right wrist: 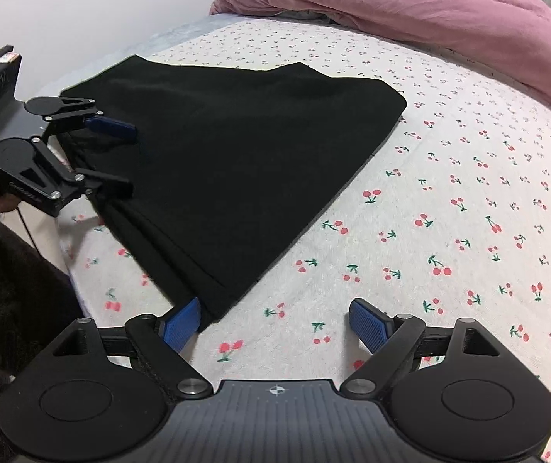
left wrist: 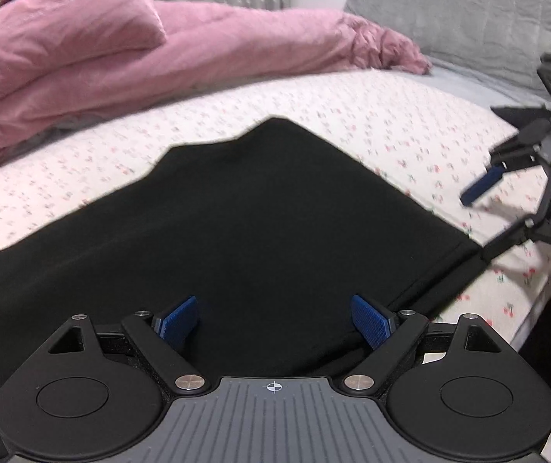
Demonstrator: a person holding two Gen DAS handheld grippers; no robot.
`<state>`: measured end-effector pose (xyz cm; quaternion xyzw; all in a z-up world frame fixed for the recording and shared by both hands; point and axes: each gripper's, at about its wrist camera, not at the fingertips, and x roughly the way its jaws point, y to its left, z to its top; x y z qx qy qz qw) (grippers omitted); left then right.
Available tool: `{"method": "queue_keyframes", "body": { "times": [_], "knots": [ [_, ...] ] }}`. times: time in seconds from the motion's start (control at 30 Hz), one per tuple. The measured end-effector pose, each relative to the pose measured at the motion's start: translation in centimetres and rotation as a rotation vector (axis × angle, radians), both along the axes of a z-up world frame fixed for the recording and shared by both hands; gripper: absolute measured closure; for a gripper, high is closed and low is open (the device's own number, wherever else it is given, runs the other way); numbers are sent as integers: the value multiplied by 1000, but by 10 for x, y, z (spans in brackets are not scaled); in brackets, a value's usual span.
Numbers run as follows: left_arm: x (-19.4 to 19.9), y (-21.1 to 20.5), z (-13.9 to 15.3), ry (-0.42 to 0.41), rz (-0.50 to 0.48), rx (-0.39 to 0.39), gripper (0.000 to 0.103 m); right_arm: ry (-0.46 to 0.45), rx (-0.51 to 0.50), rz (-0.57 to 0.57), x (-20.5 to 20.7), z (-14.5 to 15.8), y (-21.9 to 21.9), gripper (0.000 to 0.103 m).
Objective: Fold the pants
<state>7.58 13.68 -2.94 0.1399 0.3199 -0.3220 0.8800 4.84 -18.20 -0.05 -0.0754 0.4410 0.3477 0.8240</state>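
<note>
Black pants [left wrist: 256,212] lie flat and folded on the cherry-print sheet [left wrist: 410,127]. My left gripper [left wrist: 275,322] hovers over the near edge of the fabric, its blue pads [left wrist: 178,322] wide apart and empty. In the right wrist view the pants [right wrist: 244,146] stretch away to the upper left, and the left gripper [right wrist: 121,156] stands open over their left edge. My right gripper [right wrist: 275,324] is open above bare sheet, with its left pad [right wrist: 182,322] beside the pants' nearest corner. It also shows at the right of the left wrist view, the right gripper [left wrist: 484,220] off the pants' right edge.
A crumpled pink duvet [left wrist: 101,65] and pillow fill the far side of the bed. A grey quilted cushion [left wrist: 468,11] stands at the back right. The bed's near edge [right wrist: 66,254] drops off at the left, where a person's dark sleeve [right wrist: 1,301] shows.
</note>
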Motion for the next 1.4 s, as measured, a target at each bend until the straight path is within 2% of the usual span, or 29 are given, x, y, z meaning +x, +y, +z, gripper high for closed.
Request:
{"method": "queue_keyframes", "body": {
  "times": [0.17, 0.37, 0.47, 0.5, 0.57, 0.67, 0.73, 0.83, 0.97, 1.03, 1.1, 1.17, 1.2, 1.23, 1.27, 1.4],
  "knots": [
    [-1, -10, 3, 16, -18, -113, 14, 114, 132, -52, 12, 2, -8, 19],
    [-13, -31, -2, -20, -74, -130, 14, 308, 307, -163, 34, -10, -24, 29],
    [-24, -41, -5, -35, -118, -126, 14, 390, 373, -193, 41, -18, -27, 45],
    [-26, -43, -6, -38, -132, -125, 14, 419, 386, -192, 43, -19, -26, 55],
    [-32, -50, -8, -50, -161, -120, 14, 459, 400, -186, 45, -23, -23, 59],
    [-39, -61, -10, -61, -204, -106, 14, 468, 387, -180, 47, -23, -16, 65],
    [-44, -68, -12, -75, -229, -85, 14, 473, 381, -192, 48, -22, -13, 82],
    [-51, -78, -14, -109, -251, -60, 14, 469, 441, -193, 50, -9, -12, 89],
    [-59, -90, -16, -175, -243, -48, 15, 447, 534, -180, 56, 9, -13, 89],
    [-62, -97, -17, -204, -219, -53, 15, 442, 548, -166, 59, 14, -10, 89],
    [-62, -106, -18, -230, -173, -48, 19, 446, 547, -156, 63, 12, -8, 86],
    [-62, -115, -21, -255, -136, -22, 34, 450, 548, -176, 68, 9, -10, 79],
    [-62, -118, -22, -264, -118, -9, 37, 449, 549, -195, 71, 7, -16, 72],
    [-61, -120, -24, -265, -100, 3, 41, 449, 549, -224, 76, 4, -20, 60],
    [-58, -120, -25, -257, -82, 8, 42, 446, 545, -245, 80, 2, -24, 56],
    [-52, -118, -30, -208, -19, -17, 42, 439, 528, -329, 104, -12, -30, 54]
  ]
}}
